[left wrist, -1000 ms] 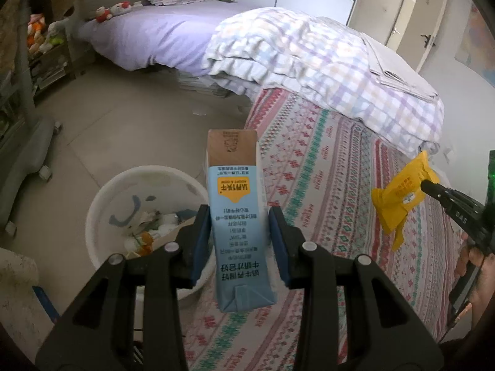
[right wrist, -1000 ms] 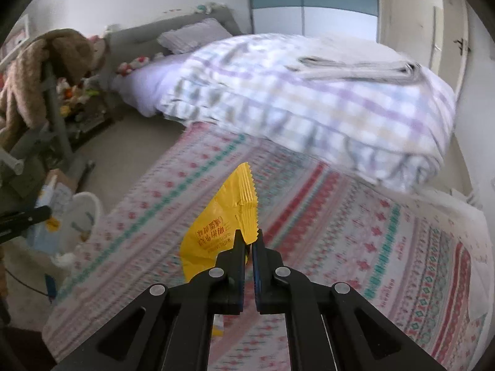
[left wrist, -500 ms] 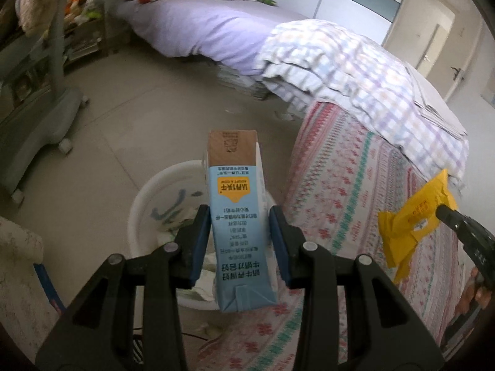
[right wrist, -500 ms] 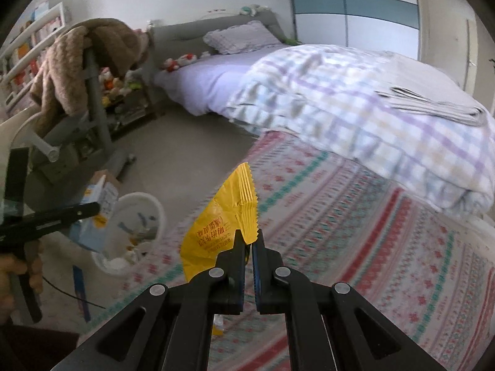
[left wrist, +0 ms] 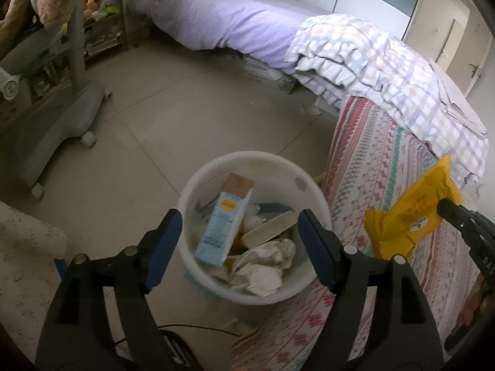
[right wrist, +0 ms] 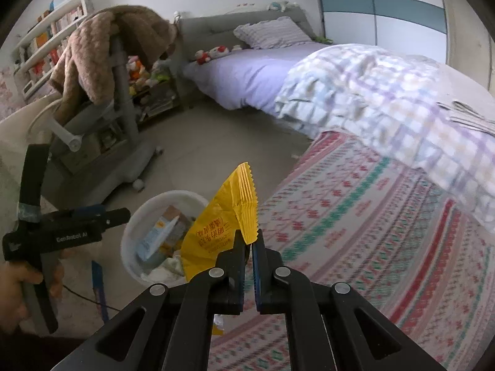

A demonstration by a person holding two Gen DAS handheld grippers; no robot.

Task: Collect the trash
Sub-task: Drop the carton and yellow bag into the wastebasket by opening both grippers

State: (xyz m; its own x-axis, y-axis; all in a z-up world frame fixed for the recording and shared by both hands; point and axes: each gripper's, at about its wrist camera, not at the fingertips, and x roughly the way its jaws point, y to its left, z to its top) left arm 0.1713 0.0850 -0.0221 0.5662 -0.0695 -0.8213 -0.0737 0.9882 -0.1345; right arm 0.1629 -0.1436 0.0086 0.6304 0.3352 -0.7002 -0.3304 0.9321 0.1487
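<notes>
The left claw point(left wrist: 239, 244) gapes wide above the round white plastic bin point(left wrist: 198, 185), where the pale-blue milk carton point(left wrist: 222, 225) lies tilted, while the right claw point(right wrist: 247, 247) pinches a crinkled yellow foil wrapper point(right wrist: 225, 225).

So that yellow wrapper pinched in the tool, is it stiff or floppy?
Probably thin and light: the yellow wrapper is creased, and the right gripper holds it by one edge. It stands above the jaws, so likely slightly crisp. Glossy film may slip.

Left hand-held gripper point(left wrist: 239, 241) hangs wide open above the round white plastic bin point(left wrist: 198, 191); a light-blue milk carton point(left wrist: 223, 224) sits tilted inside among crumpled white tissues point(left wrist: 263, 266). At right, a yellow snack wrapper point(left wrist: 411, 213) hangs pinched.
</notes>
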